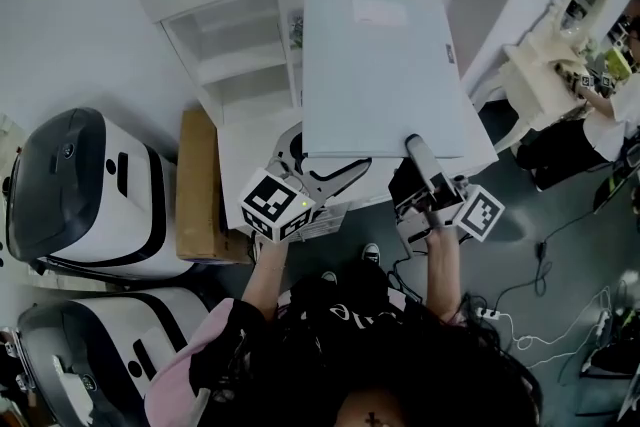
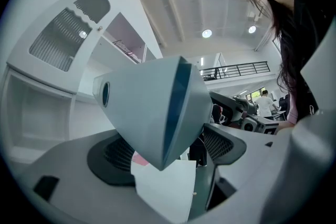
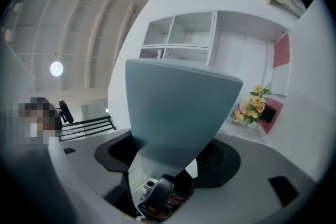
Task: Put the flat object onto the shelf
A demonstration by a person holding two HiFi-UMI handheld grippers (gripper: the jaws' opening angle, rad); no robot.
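The flat object (image 1: pixel 385 65) is a large pale grey-blue folder, held level in front of the white shelf unit (image 1: pixel 245 55). My left gripper (image 1: pixel 312 167) is shut on the folder's near left corner and my right gripper (image 1: pixel 418 153) on its near right edge. In the left gripper view the folder (image 2: pixel 152 107) runs edge-on between the jaws of the left gripper (image 2: pixel 168 153), with a white sheet under it. Seen from the right gripper (image 3: pixel 170 157), the folder (image 3: pixel 176 107) fills the middle, with the shelf's open compartments (image 3: pixel 184 34) beyond it.
A cardboard box (image 1: pixel 197 185) stands left of the shelf unit, and two white-and-black machines (image 1: pixel 90 195) lie further left. At the right are an ornate white mirror stand (image 1: pixel 560 25), a person (image 1: pixel 610 105) and floor cables (image 1: pixel 540 315). A flower bunch (image 3: pixel 252 102) sits by the shelf.
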